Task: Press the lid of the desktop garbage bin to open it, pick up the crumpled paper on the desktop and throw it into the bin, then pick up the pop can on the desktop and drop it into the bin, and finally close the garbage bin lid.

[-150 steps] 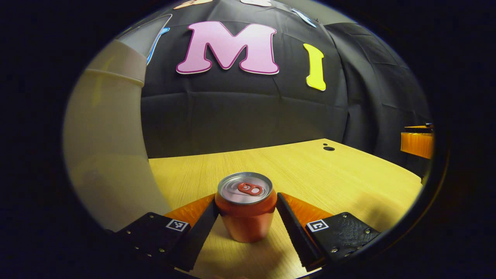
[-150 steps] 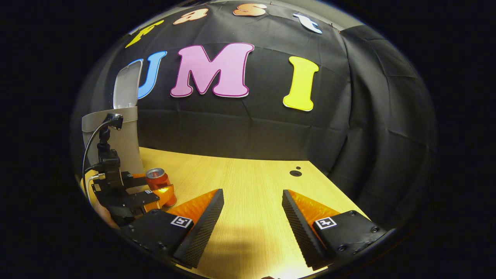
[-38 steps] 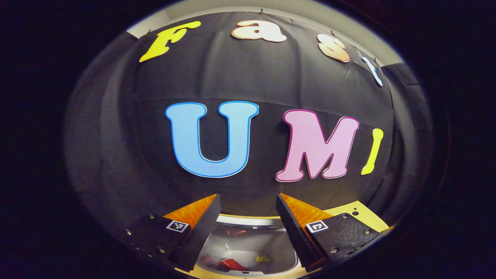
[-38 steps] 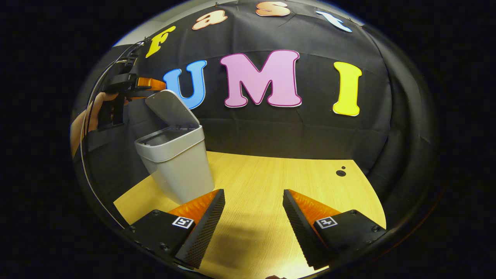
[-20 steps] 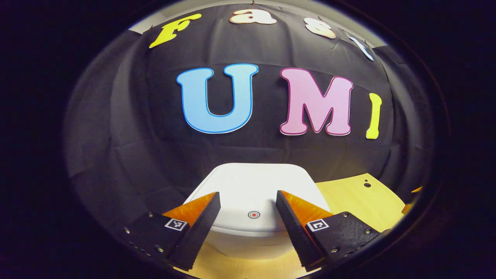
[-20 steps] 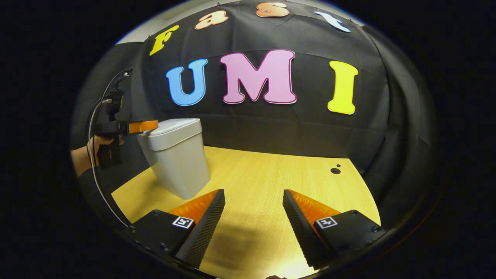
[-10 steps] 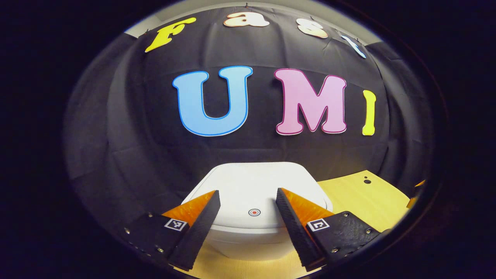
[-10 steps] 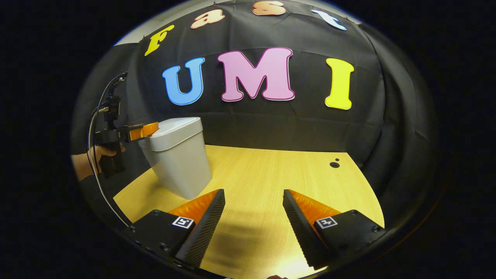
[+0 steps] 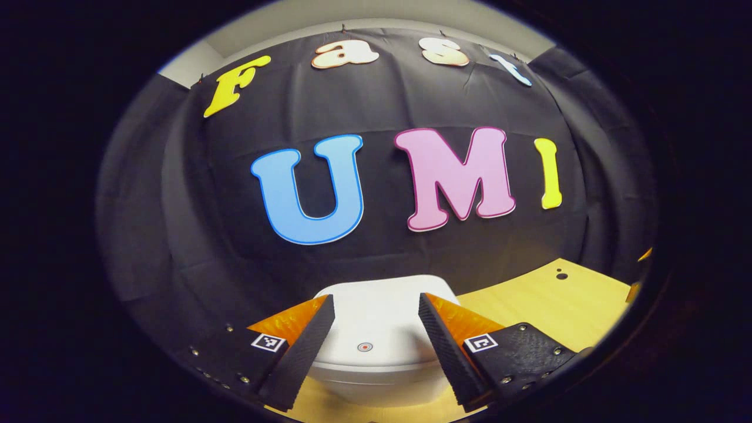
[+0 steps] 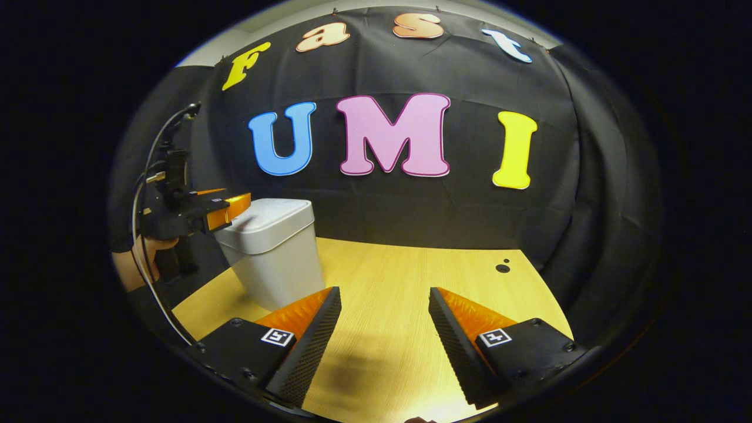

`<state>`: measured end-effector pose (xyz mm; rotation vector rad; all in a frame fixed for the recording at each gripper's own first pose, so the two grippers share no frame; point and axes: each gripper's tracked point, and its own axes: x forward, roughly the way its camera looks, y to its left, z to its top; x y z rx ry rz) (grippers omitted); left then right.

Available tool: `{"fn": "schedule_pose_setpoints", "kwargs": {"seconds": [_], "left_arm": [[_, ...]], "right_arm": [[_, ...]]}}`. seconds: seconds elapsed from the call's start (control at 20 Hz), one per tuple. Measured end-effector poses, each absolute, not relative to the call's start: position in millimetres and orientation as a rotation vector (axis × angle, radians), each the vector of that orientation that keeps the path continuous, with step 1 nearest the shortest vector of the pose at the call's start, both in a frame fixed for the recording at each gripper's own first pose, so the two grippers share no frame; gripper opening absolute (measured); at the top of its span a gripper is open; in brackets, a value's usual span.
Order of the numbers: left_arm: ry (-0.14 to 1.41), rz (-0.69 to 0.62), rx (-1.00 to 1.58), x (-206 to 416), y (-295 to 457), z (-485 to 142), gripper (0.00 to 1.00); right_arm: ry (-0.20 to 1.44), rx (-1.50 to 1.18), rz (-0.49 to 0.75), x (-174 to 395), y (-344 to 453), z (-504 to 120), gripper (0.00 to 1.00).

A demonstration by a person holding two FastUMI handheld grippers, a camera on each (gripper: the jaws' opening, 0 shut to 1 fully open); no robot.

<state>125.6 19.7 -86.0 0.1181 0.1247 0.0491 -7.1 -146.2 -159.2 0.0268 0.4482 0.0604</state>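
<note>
Hovering spread-fingered above the closed lid (image 9: 376, 320) near the table's (image 10: 411, 276) left edge, the left gripper (image 9: 376, 329) is needing only a straight lift clear.

Between the jaws of the left gripper (image 9: 376, 299) sits the bin's lid (image 9: 376, 311), plain white with one small red dot ringed in grey. The garbage bin (image 10: 273, 267) body below is pale grey-white. Ahead of the right gripper (image 10: 385, 294) jaws, the counter (image 10: 411, 282) is light yellow wood with fine straight grain and two small black holes (image 10: 502, 267).
</note>
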Motion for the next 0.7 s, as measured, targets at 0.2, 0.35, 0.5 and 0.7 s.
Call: {"fn": "schedule_pose_setpoints", "kwargs": {"seconds": [0.2,0.35,0.5,0.7], "left_arm": [[0.075,-0.026,0.048,115,-26,-53,0.95],[0.051,-0.057,-0.001,103,-46,-31,0.95],[0.046,-0.078,-0.034,88,-58,-20,0.93],[0.038,-0.074,-0.046,61,-56,-6,0.95]], "right_arm": [[0.418,0.08,0.014,-3,-150,-138,0.98],[0.378,0.058,0.002,-2,-149,-122,0.97],[0.328,0.022,0.006,-2,-143,-104,0.98],[0.249,0.0,0.019,-8,-135,-76,0.98]]}}
